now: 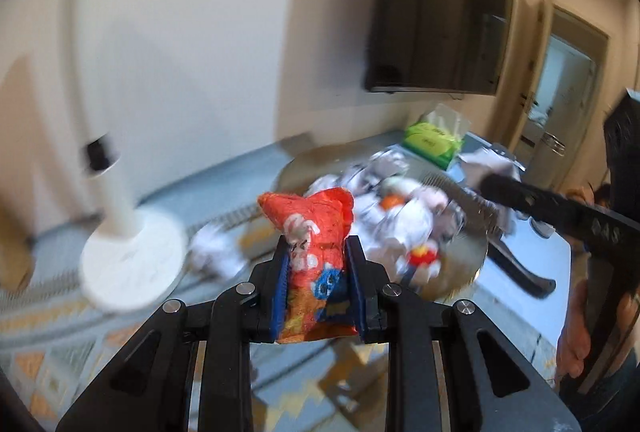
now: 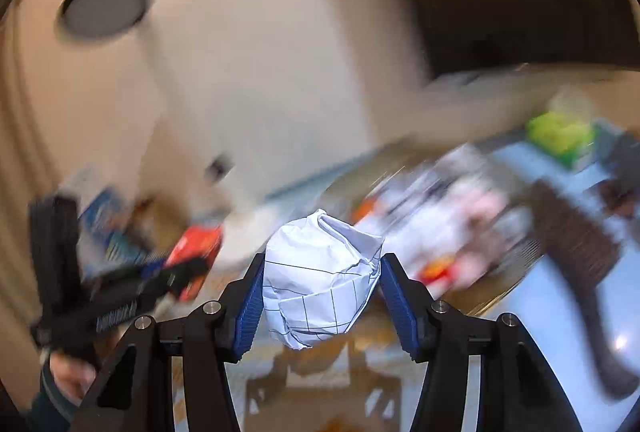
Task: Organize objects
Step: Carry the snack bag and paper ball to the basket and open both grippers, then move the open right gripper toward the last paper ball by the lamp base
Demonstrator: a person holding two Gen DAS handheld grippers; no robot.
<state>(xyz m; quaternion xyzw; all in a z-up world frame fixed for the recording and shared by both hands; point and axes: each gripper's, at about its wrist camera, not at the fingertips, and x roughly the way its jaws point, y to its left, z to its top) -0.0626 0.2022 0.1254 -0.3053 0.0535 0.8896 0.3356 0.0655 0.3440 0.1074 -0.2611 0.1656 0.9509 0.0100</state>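
Note:
My left gripper [image 1: 316, 264] is shut on a crumpled orange-red snack wrapper [image 1: 312, 228] with cartoon print, held up in the air. My right gripper [image 2: 320, 292] is shut on a crumpled ball of white lined paper [image 2: 320, 280], its blue pads pressing both sides. Beyond both lies a blurred pile of crumpled papers and wrappers [image 1: 400, 208] on a round metallic tray [image 1: 464, 268]. The right wrist view shows the left gripper [image 2: 176, 272] at the left with the red wrapper [image 2: 196, 244]. In the left wrist view the right gripper [image 1: 500, 184] reaches in from the right.
A white fan stand [image 1: 132, 252] rises on the patterned carpet at the left. A green tissue pack [image 1: 432, 144] sits on the pale blue surface behind the tray. A dark screen [image 1: 436, 32] hangs on the wall. A person's hand [image 1: 576, 332] holds the right gripper's handle.

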